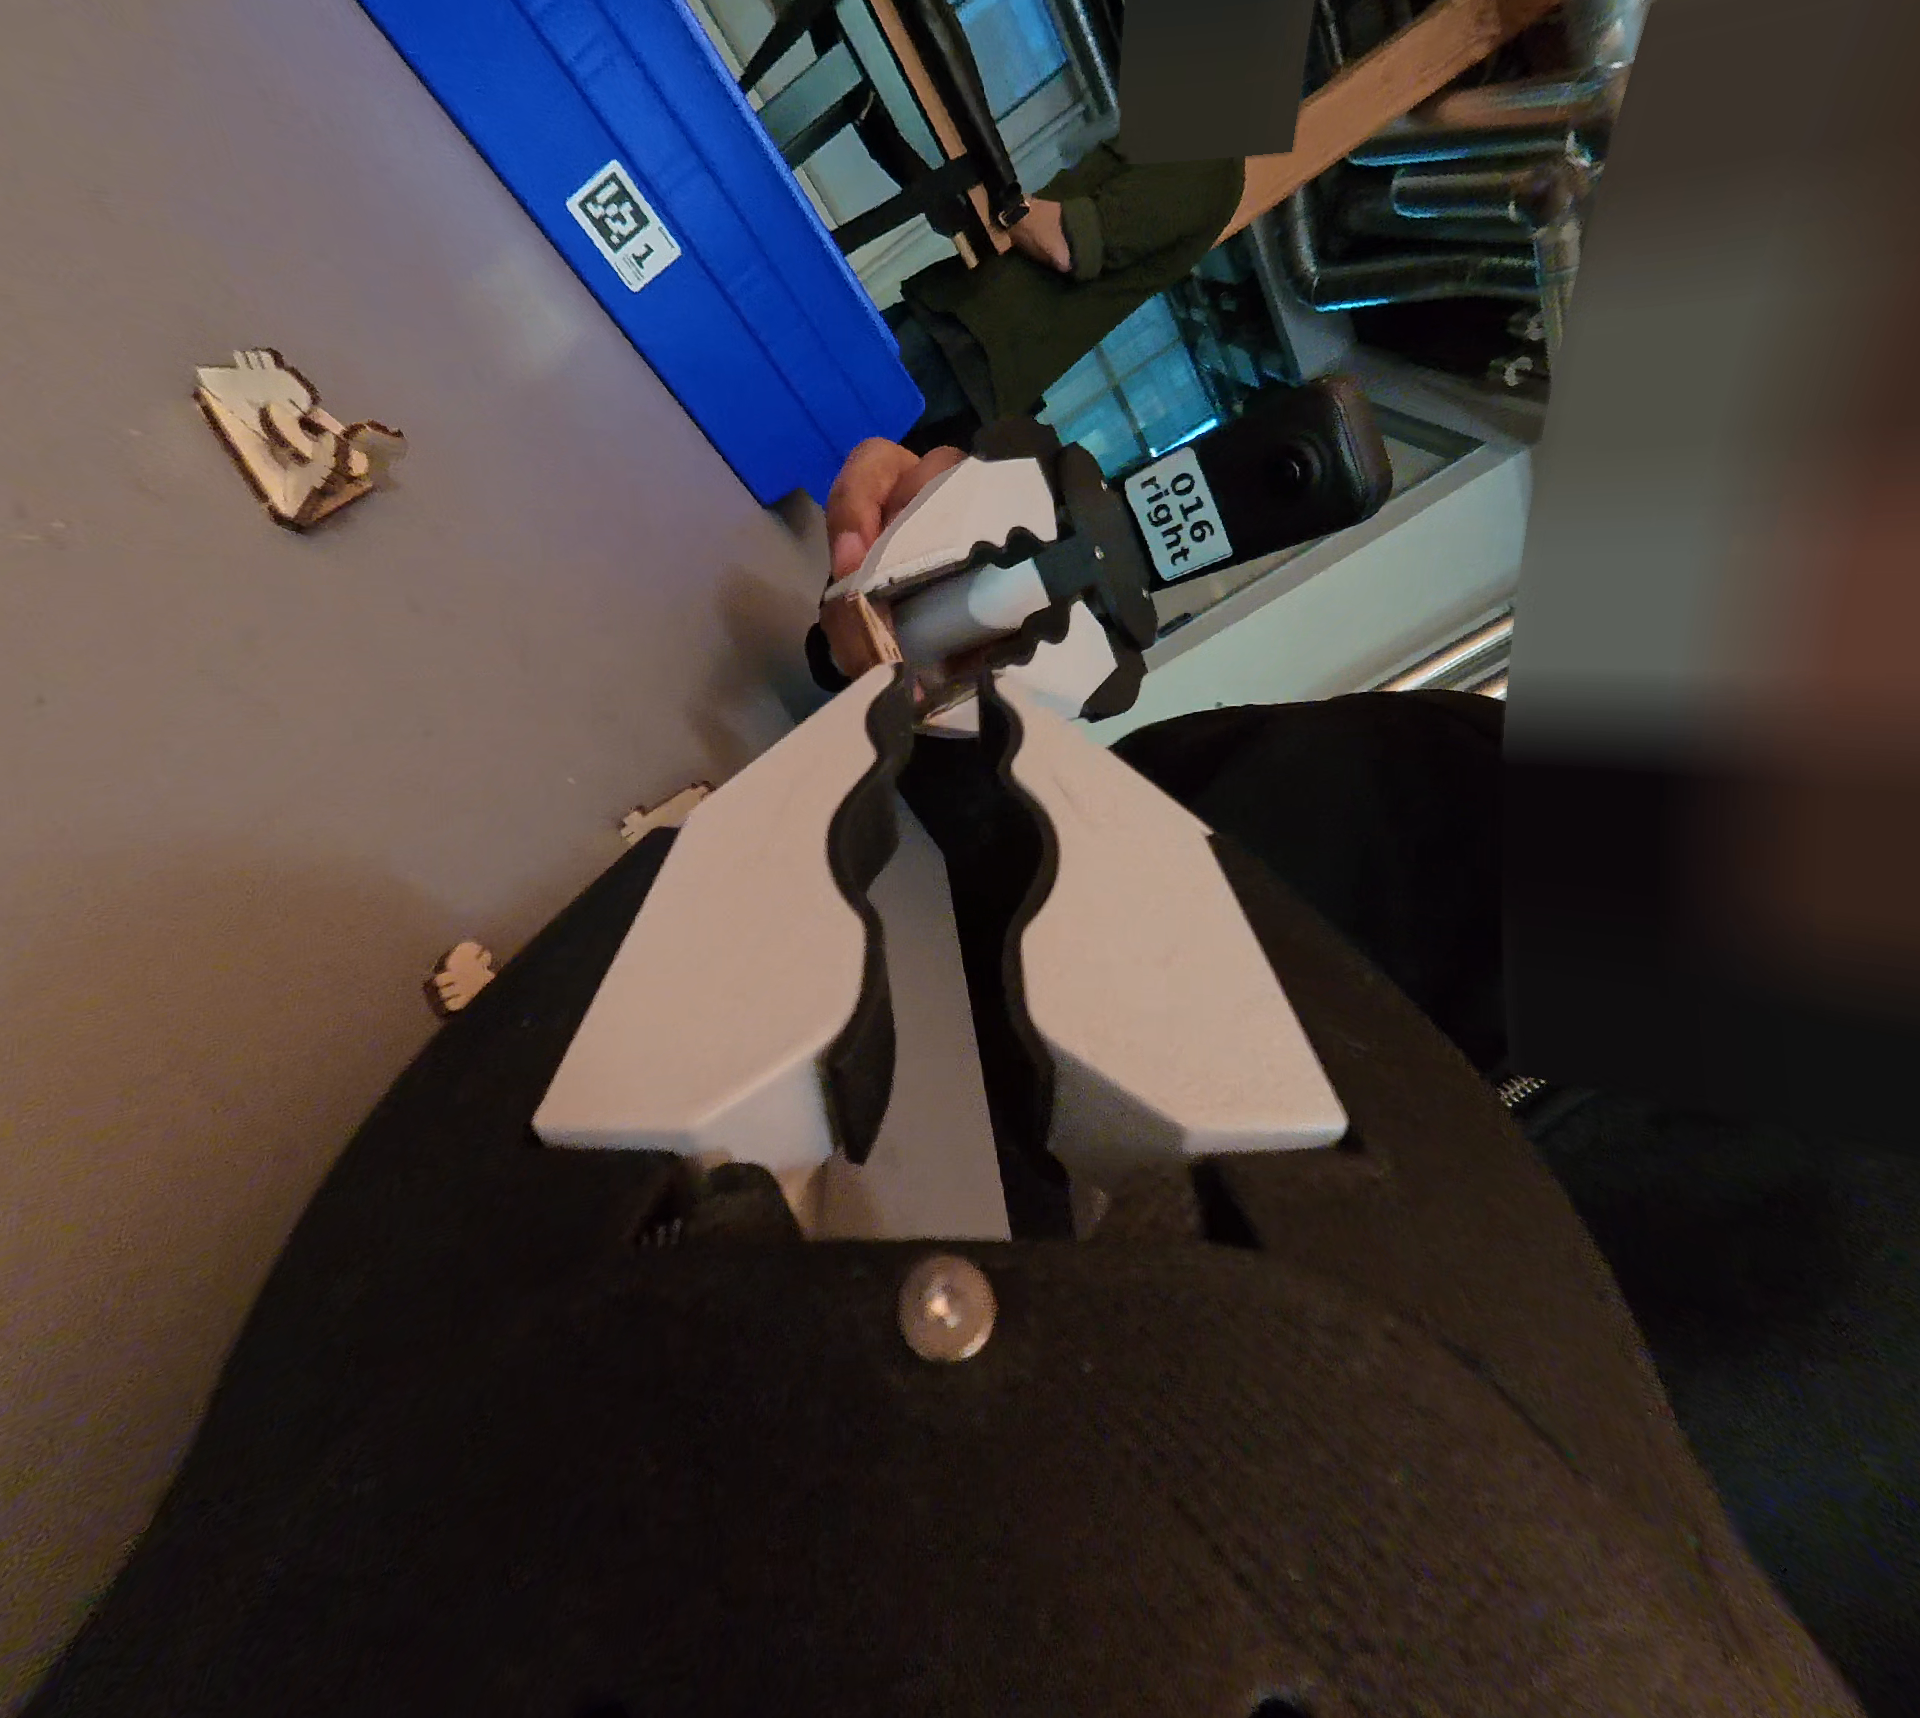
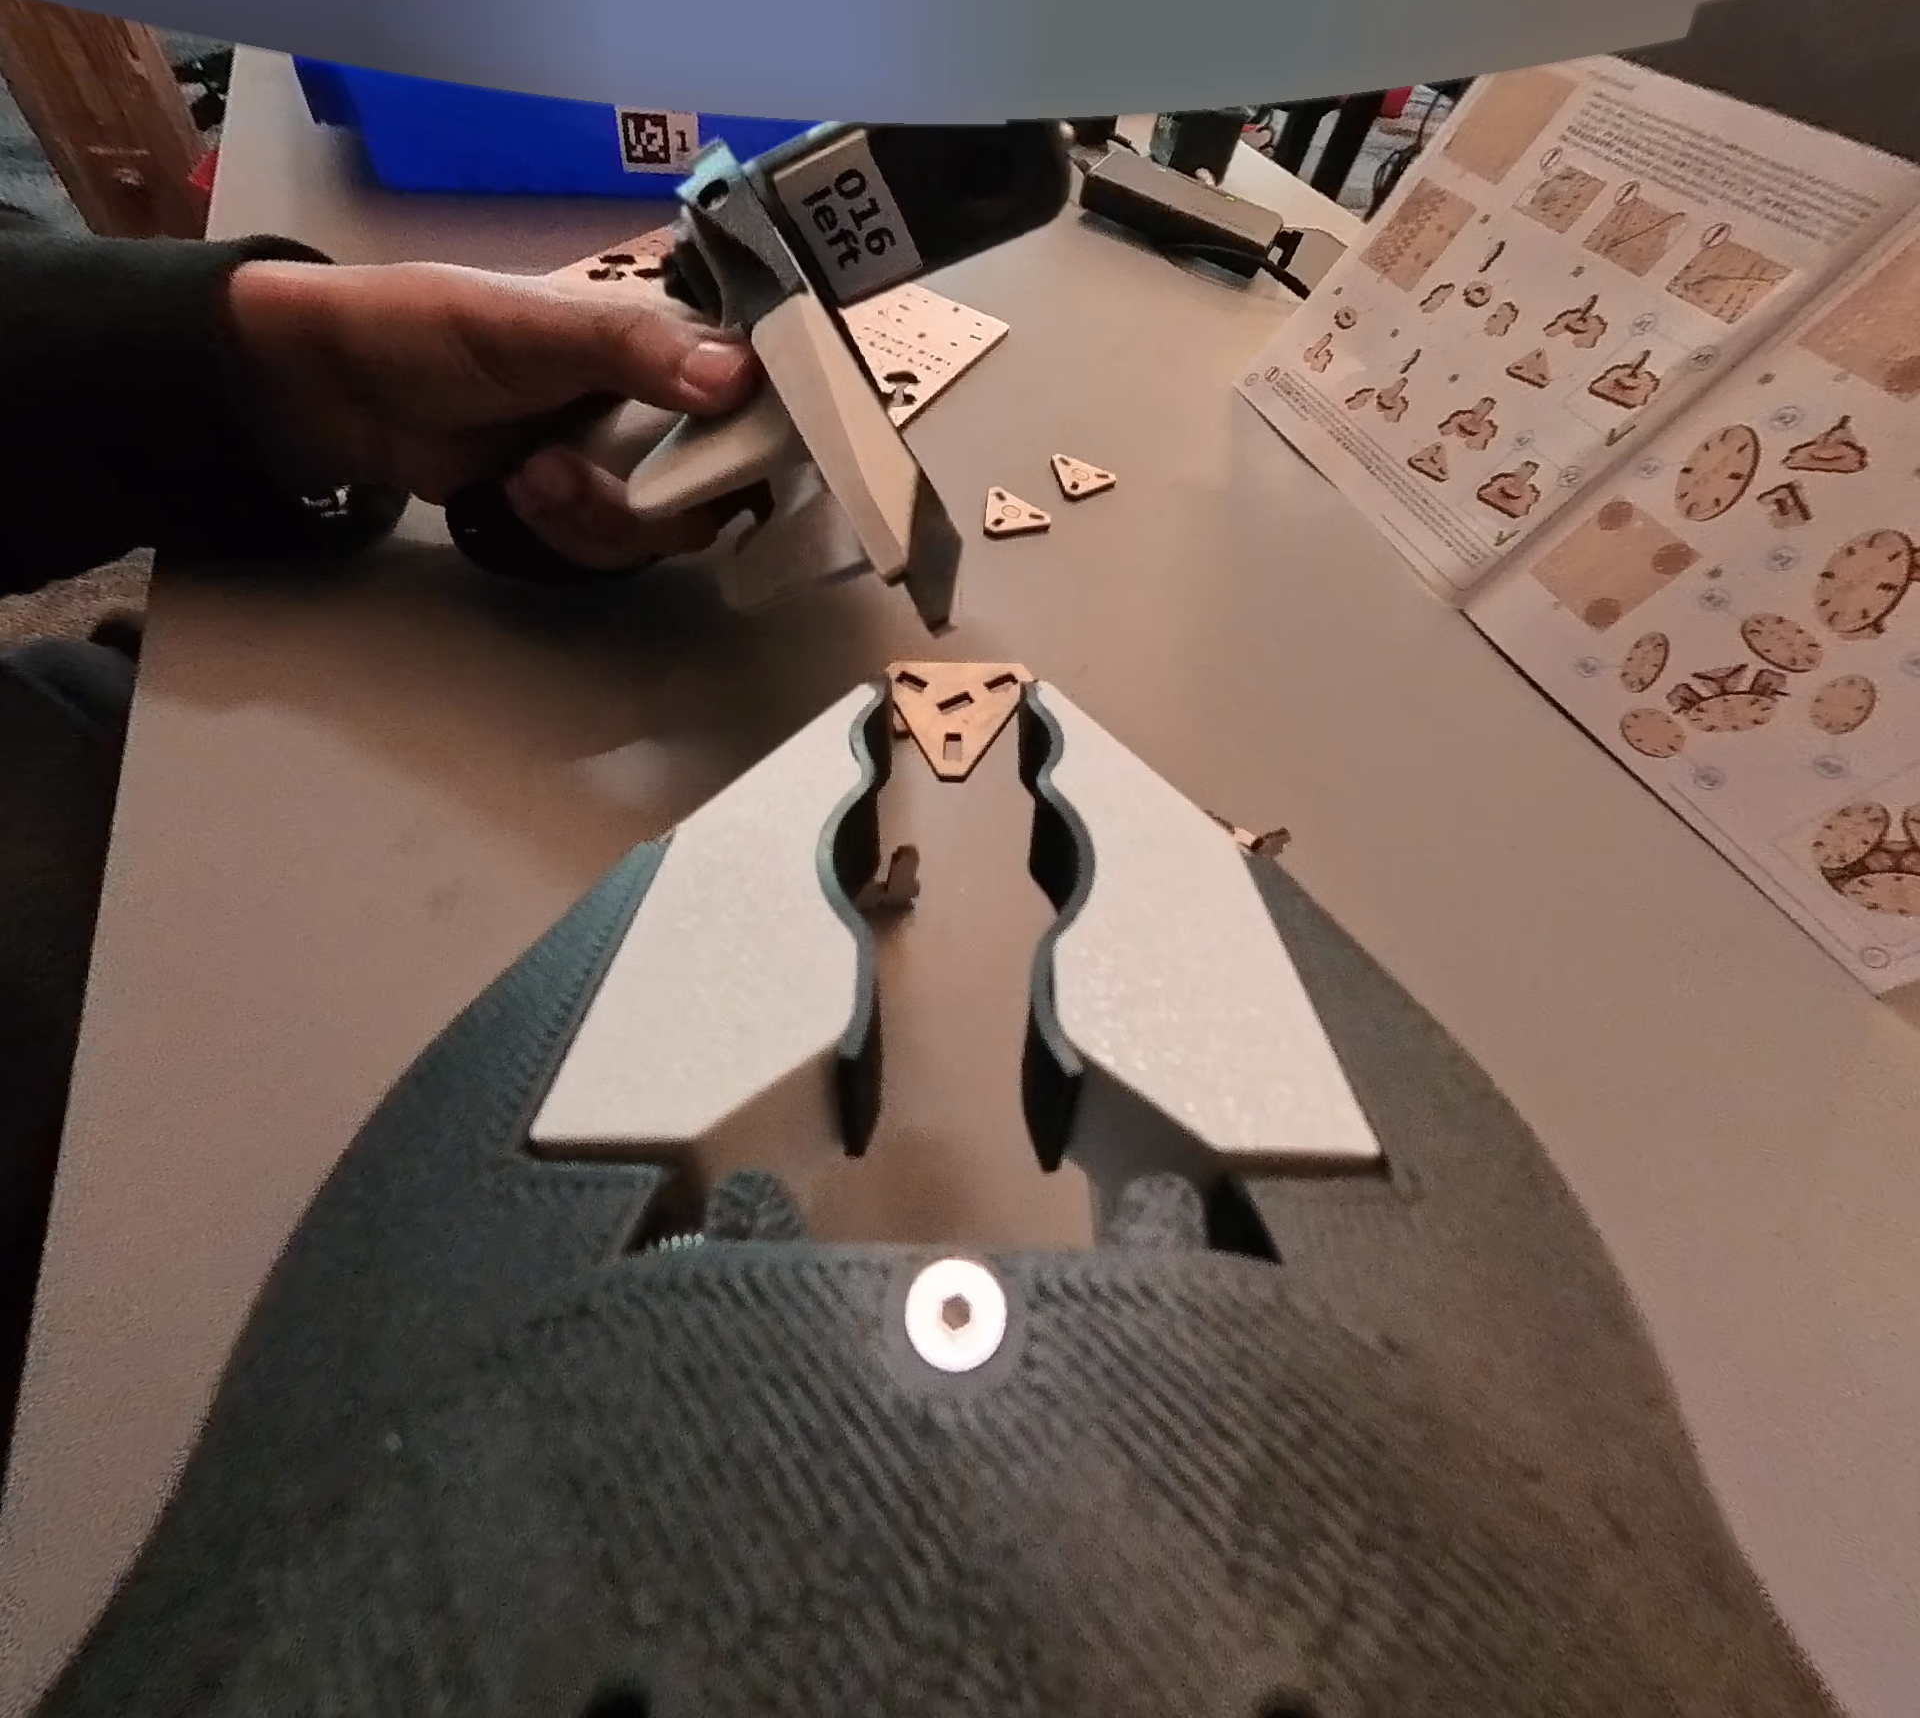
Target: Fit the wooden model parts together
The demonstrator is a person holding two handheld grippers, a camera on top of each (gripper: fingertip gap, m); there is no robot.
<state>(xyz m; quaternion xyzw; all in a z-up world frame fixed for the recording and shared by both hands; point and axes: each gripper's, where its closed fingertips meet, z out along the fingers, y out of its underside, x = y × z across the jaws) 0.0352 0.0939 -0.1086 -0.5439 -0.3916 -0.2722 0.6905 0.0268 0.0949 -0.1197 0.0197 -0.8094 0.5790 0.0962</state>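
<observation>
- Right gripper (image 2: pixel 958 697) pinches a flat wooden triangle (image 2: pixel 954 712) with small slots, held level above the tabletop (image 2: pixel 416 785); both pads (image 2: pixel 871 712) press its side corners.
- Left gripper (image 2: pixel 935 619) hangs just beyond the triangle's far edge, tips nearly together; whether anything sits between them I cannot tell.
- Risk, as I judge it: the hold is only on the corners, so a push from the left tips could twist or pop the triangle loose.
- Nearby: two small triangles (image 2: pixel 1049 494) further toward the far edge, an instruction sheet (image 2: pixel 1621 442) along the right edge, a blue bin (image 2: pixel 488 141) at the far edge, a loose wooden bit (image 2: pixel 894 879) beneath the right jaws.
</observation>
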